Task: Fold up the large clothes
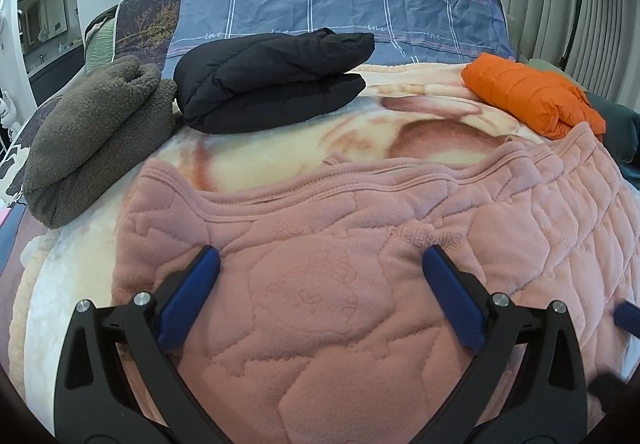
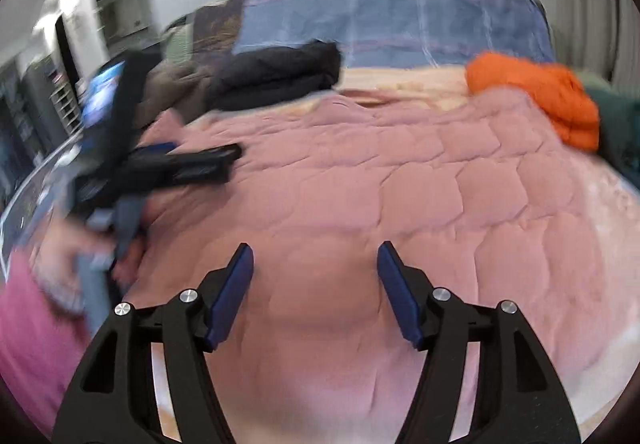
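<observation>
A large pink quilted fleece garment [image 1: 360, 284] lies spread flat on the bed, its stitched hem edge running across the middle of the left wrist view. My left gripper [image 1: 320, 260] is open wide just over the garment's near left part, with only flat fabric under its blue pads. A blue tip of the right gripper [image 1: 626, 314] shows at the right edge. In the blurred right wrist view the pink garment [image 2: 400, 184] fills the bed, and my right gripper [image 2: 315, 256] stands open above it, holding nothing. The left gripper [image 2: 192, 164] appears at the left, held by a hand in a pink sleeve [image 2: 32, 324].
Folded clothes lie along the far side: a grey fleece [image 1: 96, 136], a black puffer jacket [image 1: 272, 80] and an orange puffer jacket [image 1: 532, 96]. A dark green garment [image 1: 620, 132] sits at the right edge. A cream blanket [image 1: 280, 156] and blue plaid bedding [image 1: 340, 0] cover the bed.
</observation>
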The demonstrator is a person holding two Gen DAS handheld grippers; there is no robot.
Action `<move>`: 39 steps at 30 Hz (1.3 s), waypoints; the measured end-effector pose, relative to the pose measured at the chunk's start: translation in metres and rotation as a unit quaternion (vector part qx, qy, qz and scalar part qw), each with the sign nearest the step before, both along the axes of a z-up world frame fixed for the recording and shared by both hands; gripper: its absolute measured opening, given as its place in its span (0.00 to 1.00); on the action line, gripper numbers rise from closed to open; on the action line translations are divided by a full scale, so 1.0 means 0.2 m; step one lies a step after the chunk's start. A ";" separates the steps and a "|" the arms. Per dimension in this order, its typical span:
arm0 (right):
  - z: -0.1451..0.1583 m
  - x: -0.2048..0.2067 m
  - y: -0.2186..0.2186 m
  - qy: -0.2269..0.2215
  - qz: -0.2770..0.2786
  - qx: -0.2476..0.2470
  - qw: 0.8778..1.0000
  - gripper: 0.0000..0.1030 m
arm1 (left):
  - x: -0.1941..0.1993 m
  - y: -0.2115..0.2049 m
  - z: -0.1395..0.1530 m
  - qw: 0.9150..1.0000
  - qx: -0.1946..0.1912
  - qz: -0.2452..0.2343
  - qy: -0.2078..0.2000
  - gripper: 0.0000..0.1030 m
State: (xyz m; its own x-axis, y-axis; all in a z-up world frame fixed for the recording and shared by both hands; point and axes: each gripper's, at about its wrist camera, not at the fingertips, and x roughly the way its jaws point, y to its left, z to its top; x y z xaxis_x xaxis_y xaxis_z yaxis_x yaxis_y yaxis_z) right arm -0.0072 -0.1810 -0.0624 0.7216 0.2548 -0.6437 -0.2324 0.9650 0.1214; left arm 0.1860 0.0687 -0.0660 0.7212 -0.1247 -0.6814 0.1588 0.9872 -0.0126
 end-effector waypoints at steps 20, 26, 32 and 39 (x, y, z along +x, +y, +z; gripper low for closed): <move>-0.27 -0.22 -1.02 0.095 -0.199 0.214 0.952 0.72 | 0.00 0.00 0.00 1.000 0.002 -0.001 -0.003 0.98; -0.19 -0.15 -0.98 0.061 -0.189 0.189 0.962 0.33 | 0.00 0.00 0.00 1.000 0.002 0.001 -0.003 0.98; -0.25 -0.13 -0.98 0.101 -0.207 0.149 0.962 0.33 | 0.00 0.00 0.00 1.000 0.001 -0.001 -0.005 0.98; -0.11 -0.24 -0.92 0.055 -0.271 0.060 0.959 0.57 | -0.01 0.00 0.00 1.000 0.001 -0.001 -0.005 0.98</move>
